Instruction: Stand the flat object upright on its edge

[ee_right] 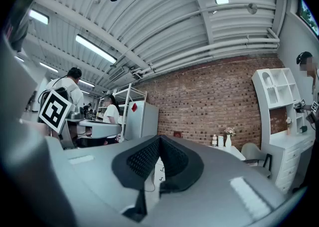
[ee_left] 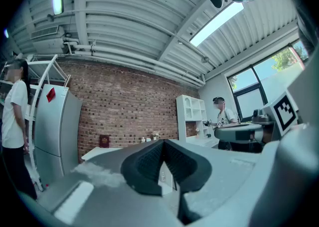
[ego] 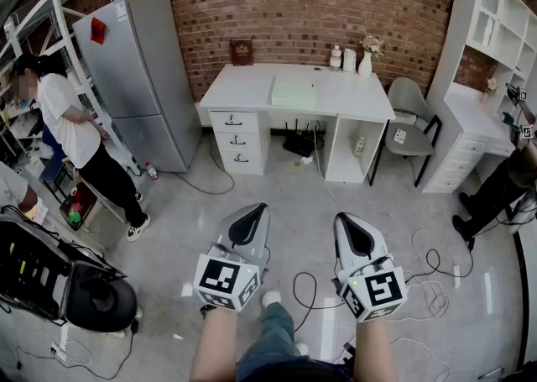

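A pale green flat object (ego: 294, 91) lies flat on the white desk (ego: 252, 86) against the brick wall, far ahead of me. A dark red plaque (ego: 242, 51) stands upright at the desk's back edge. My left gripper (ego: 258, 208) and right gripper (ego: 344, 218) are held level side by side over the floor, well short of the desk. Both are shut with nothing between the jaws. In the left gripper view the closed left gripper (ee_left: 163, 143) points toward the desk (ee_left: 99, 152). In the right gripper view the right gripper (ee_right: 159, 138) is closed too.
A grey fridge (ego: 138, 78) stands left of the desk, a grey chair (ego: 411, 112) and a white shelf unit (ego: 491, 53) to its right. One person (ego: 75, 137) stands at the left, another (ego: 503, 187) at the right. Cables (ego: 419, 279) trail over the floor; a black machine (ego: 50, 279) sits at the lower left.
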Motion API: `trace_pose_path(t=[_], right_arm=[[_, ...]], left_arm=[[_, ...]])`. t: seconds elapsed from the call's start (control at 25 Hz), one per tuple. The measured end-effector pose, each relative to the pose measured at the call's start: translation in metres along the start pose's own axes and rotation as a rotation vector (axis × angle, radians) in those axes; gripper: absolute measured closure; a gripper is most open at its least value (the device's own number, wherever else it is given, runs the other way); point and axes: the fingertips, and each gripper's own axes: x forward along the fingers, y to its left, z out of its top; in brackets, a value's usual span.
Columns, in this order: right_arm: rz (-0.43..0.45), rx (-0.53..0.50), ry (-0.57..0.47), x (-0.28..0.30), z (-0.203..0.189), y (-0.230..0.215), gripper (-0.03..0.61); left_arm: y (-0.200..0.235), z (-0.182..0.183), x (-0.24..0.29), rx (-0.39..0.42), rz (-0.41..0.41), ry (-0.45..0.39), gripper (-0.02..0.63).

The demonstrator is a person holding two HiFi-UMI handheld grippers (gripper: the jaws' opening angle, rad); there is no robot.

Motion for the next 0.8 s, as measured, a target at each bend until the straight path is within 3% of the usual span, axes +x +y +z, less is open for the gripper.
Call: trace_pose_path(t=[0.36, 0.8], right_arm=[[-0.011, 0.010, 0.012, 0.030, -0.012, -0.010, 0.580], [-0.052, -0.008, 0.008, 0.150, -0.032, -0.059, 0.578]], left_arm=[[0.023, -0.011, 0.022, -0.018, -0.001, 0.005, 0.615], [0.104, -0.037, 0.129, -0.070, -0.053, 0.035, 0.617]])
